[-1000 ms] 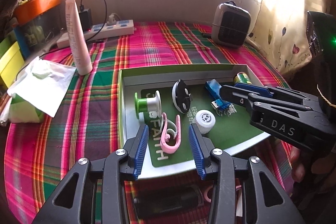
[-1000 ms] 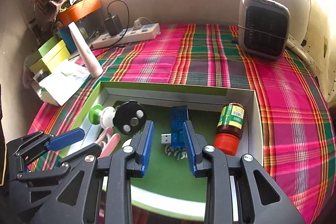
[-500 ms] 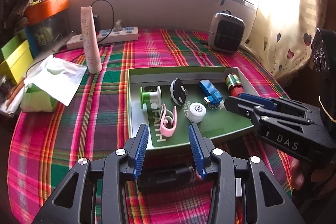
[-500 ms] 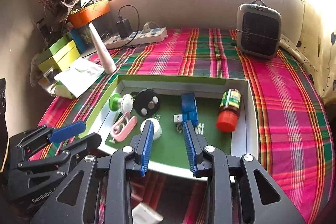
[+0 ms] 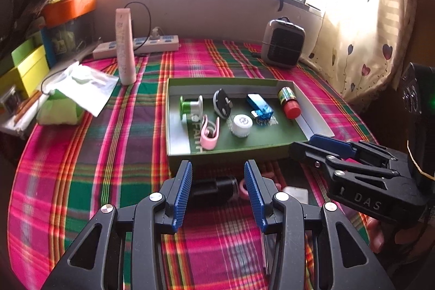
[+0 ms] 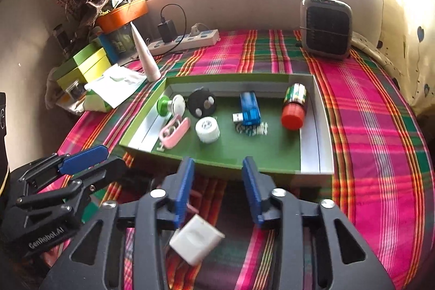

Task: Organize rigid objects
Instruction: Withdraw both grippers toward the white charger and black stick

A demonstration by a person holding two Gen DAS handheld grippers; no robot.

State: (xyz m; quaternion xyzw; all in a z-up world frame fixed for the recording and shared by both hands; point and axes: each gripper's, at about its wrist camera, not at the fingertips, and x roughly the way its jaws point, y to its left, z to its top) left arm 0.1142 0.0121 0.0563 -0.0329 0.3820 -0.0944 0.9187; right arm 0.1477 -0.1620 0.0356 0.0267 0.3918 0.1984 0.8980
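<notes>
Left gripper [image 5: 217, 192] apart, empty, near the green tray [image 5: 231, 151]; right gripper [image 6: 217, 189] beside it, jaws opening, empty.

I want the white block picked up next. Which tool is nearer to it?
Right tool: the white block lies just below its opening fingers. The left tool hovers over the black cylinder beside it.

- Bench [image 5: 122, 154]: covered w/ pink-green plaid cloth.
- Green tray [image 5: 274, 147] mid-bench, flat on the cloth; all else placed rel. to it.
- Behind tray, far right: small grey heater [image 5: 282, 44].
- Behind tray, far left: white power strip [image 5: 136, 46] w/ plugs; upright white tube [image 5: 125, 45] nearer tray's left corner.
- Left of tray: green tissue pack [image 5: 61, 113] w/ white sheet on top; yellow-green boxes [image 5: 25, 67] beyond it.
- In front of tray: black cylinder [image 5: 214, 189], pink item [image 5: 243, 188] (partly hidden), white flat block [image 6: 197, 242].
</notes>
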